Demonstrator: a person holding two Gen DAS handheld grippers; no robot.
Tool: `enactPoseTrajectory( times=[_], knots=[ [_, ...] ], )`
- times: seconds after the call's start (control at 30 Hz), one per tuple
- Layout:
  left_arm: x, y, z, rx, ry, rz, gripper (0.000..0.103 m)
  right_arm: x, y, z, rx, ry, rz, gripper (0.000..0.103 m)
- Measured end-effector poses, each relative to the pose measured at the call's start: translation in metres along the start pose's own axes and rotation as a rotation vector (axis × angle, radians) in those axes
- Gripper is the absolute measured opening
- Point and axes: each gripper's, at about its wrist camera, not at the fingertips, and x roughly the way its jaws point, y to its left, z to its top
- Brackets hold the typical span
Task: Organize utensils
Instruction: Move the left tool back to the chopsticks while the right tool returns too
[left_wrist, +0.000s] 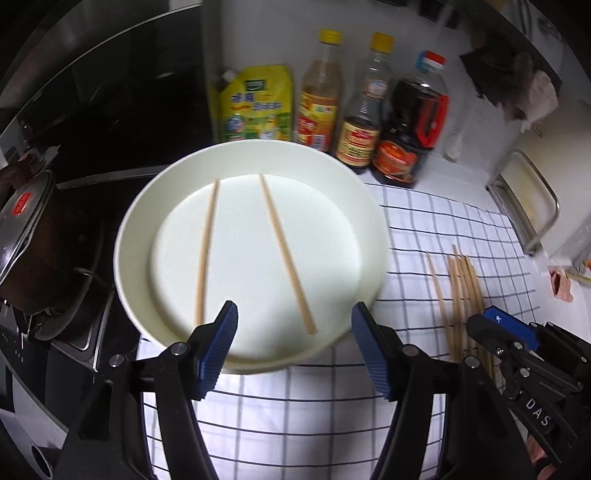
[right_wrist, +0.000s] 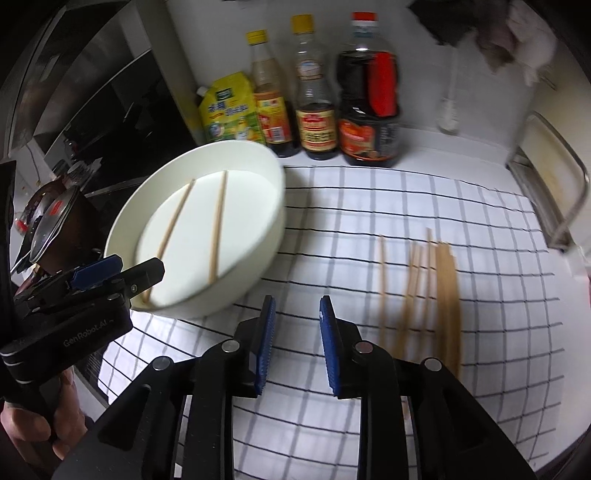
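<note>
Right gripper: nearest item; jaws part-open, nothing between them, poised over the checked cloth just left of the loose chopsticks.
Left gripper: jaws wide apart, empty, at the near rim of the bowl.
Loose chopsticks: bundle lying flat on the cloth; blurred, count uncertain, perhaps six or seven.
Handling note: take one stick near mid-length, jaws square across it, to stop it pivoting.
White bowl: holds two chopsticks, lying apart; lay additions parallel.
Sauce bottles: against rear wall.
</note>
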Motion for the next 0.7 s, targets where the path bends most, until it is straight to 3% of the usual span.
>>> enactPoseTrajectory(
  times=[0.53,0.7],
  knots=[
    [0.016,-0.102,-0.02,0.122,0.048,-0.09,0.063,-0.024,-0.114,-0.045,0.125,0.018,-0.127,0.032],
    [0.029,-0.126,-0.029,0.138,0.073,-0.093,0.066,-0.023,-0.148,-0.059,0.156,0.024,-0.155,0.041]
  ],
)
